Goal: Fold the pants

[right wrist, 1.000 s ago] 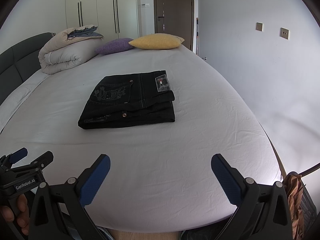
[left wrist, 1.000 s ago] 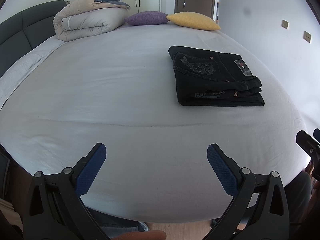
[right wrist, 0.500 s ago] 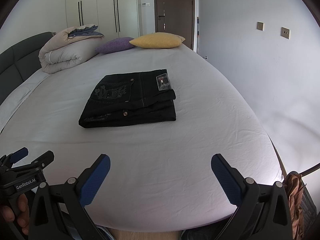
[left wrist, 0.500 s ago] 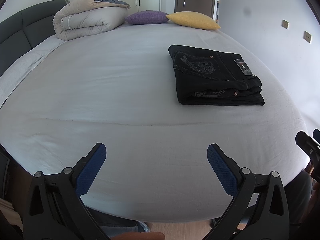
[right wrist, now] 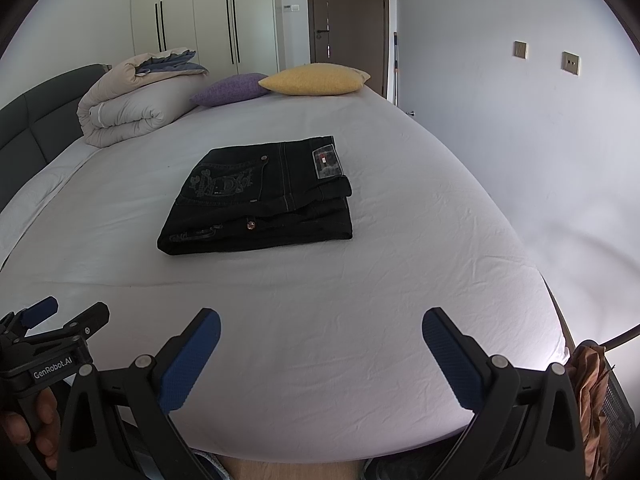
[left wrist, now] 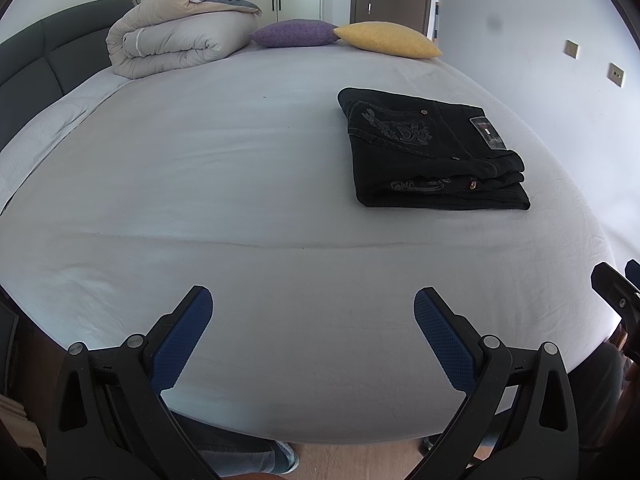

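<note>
The left tongs (left wrist: 313, 334) stand wide open over the near edge of the bed (left wrist: 240, 184), holding nothing and touching nothing; their blue ribbed pads (left wrist: 182, 338) sit far apart. The right tongs (right wrist: 321, 354) are spread just as wide, empty, also above the bed's near edge. In the right wrist view the left tongs appear at the lower left, gripped by a hand (right wrist: 30, 426).

The pants (right wrist: 262, 196) lie folded into a compact rectangle on the bed, well apart from both tongs, toward the right half of the mattress. In the left wrist view the pants (left wrist: 432, 150) sit ahead and to the right. Nothing lies between them and either tool.

At the far end rest a rolled beige duvet (left wrist: 176, 38), a purple pillow (left wrist: 296, 33) and a yellow pillow (left wrist: 388, 39), the two pillows touching. A dark padded headboard (left wrist: 28, 72) runs along the left.

The pants are black denim with pale embroidery on a back pocket and a small patch at the waistband. The sheet is smooth, pale, lightly creased.
</note>
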`<action>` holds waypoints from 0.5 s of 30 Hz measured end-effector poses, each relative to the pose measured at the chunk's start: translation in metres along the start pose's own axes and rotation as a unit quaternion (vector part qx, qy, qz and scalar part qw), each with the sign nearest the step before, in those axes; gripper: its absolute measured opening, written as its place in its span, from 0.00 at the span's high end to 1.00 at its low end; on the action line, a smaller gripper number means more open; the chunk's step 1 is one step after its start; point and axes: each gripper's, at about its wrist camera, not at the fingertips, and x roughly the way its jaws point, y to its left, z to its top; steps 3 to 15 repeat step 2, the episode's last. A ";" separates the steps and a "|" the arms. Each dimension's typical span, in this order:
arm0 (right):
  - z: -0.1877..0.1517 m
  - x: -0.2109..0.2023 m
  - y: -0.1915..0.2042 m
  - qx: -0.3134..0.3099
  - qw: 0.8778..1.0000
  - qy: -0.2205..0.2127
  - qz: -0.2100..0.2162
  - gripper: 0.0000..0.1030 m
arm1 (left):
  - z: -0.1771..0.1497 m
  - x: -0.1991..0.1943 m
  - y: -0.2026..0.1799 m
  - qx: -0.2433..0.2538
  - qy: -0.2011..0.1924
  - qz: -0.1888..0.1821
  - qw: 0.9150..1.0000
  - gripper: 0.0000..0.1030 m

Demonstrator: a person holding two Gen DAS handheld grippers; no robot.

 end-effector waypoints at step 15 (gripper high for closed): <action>0.000 0.000 0.000 0.000 1.000 0.000 0.000 0.00 | 0.000 0.000 -0.001 0.004 -0.001 0.002 1.000 0.00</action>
